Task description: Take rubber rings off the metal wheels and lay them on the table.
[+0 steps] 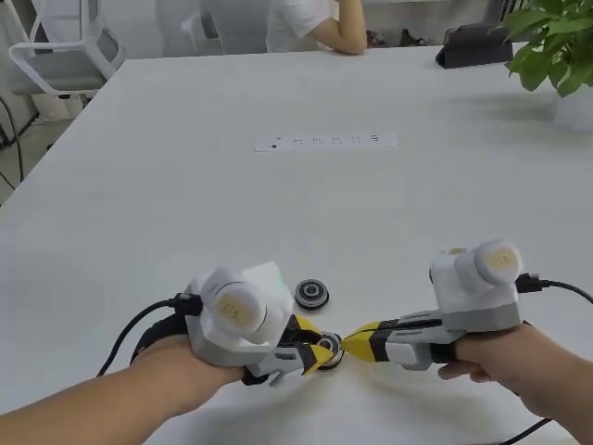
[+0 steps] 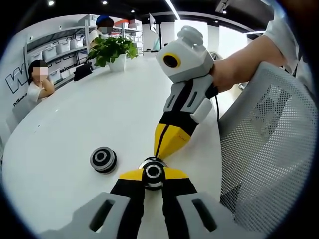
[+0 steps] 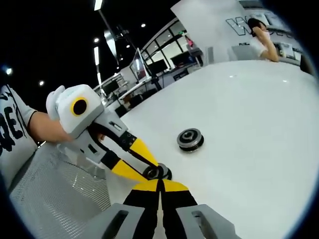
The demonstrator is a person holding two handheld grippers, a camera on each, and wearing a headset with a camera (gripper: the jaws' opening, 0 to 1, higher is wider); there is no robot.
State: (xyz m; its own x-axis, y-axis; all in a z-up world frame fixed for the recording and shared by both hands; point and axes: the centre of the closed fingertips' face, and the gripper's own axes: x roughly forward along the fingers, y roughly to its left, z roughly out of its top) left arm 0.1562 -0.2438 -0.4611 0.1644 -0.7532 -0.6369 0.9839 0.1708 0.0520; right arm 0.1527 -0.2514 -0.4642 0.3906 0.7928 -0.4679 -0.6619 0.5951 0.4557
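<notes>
**A:** What were the grippers doing?

**B:** The left gripper (image 1: 318, 354) was clamped on a small metal wheel (image 2: 153, 171), one jaw on each side of it. The right gripper (image 3: 160, 183) met that wheel nose-on from the opposite side, its jaws pressed together and its tip touching the wheel's edge. I couldn't tell whether it had any rubber pinched between them.

**A:** So which step was that?

**B:** I'd judge it the start of peeling the rubber ring off the held wheel. One gripper steadied it while the other worked at the rim. The black band looked to be on the wheel yet.

**A:** And the next move?

**B:** Probably getting a jaw tip under the band and pulling it away from the hub. The left grip would need to stay firm so the wheel couldn't twist out.

**A:** Anything else nearby?

**B:** A second wheel (image 1: 311, 295) lay flat on the table (image 1: 278, 204) just beyond the held wheel. It was apart from both grippers, with its black band on. That made it likely most of the job remained.

**A:** Did the views differ?

**B:** The left gripper view showed the held wheel's face, a dark band round a bright hub. In the head view it was a dark spot between yellow tips. The right gripper view caught it edge-on, from behind its own closed jaws.
</notes>
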